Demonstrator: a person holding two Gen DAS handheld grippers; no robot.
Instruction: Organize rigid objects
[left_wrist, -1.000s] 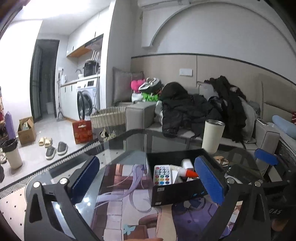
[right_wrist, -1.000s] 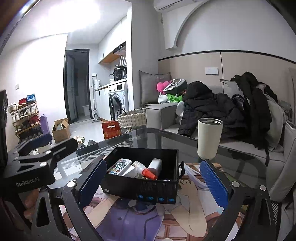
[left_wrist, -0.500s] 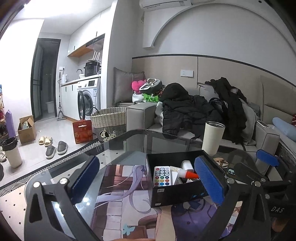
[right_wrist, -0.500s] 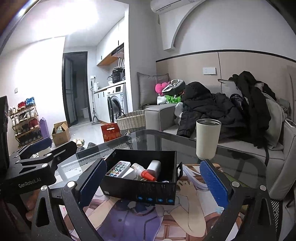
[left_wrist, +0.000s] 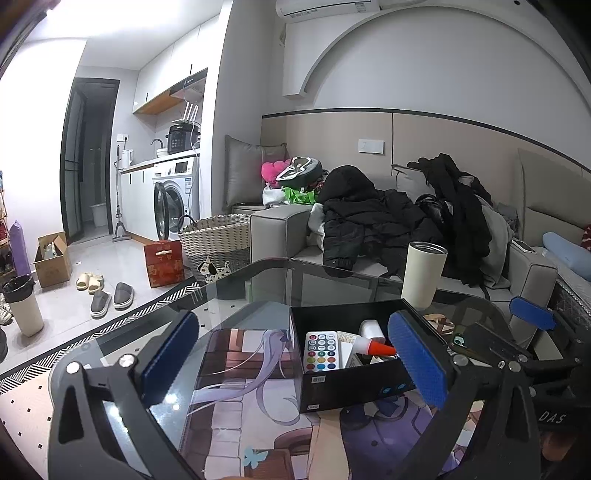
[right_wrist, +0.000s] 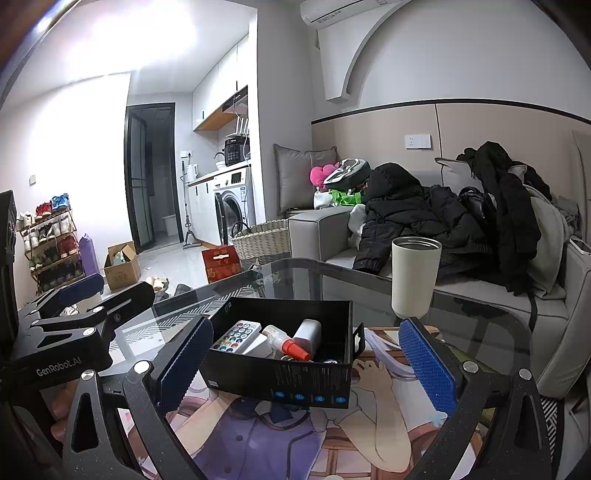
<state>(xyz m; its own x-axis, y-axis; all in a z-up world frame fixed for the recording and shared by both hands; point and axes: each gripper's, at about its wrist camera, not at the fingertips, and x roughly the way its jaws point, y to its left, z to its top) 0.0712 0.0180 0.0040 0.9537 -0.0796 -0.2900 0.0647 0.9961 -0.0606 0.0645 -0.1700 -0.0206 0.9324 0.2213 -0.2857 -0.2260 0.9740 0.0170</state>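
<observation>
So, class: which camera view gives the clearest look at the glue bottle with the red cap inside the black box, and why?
The right wrist view. There the glue bottle lies in the open black box, seen whole between the open fingers. In the left wrist view the bottle is partly hidden behind the left gripper's blue pad.

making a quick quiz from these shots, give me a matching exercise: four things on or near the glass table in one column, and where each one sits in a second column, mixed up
Things
1. white remote with coloured buttons
2. cream cylindrical tumbler
3. woven wicker basket
4. white glue bottle with red-orange tip

Places
A. on the floor beside the grey sofa
B. upright on the glass table, behind the black box
C. inside the black cardboard box, at its left side
D. inside the black box, lying across the middle

Pairs: 1-C, 2-B, 3-A, 4-D
</observation>
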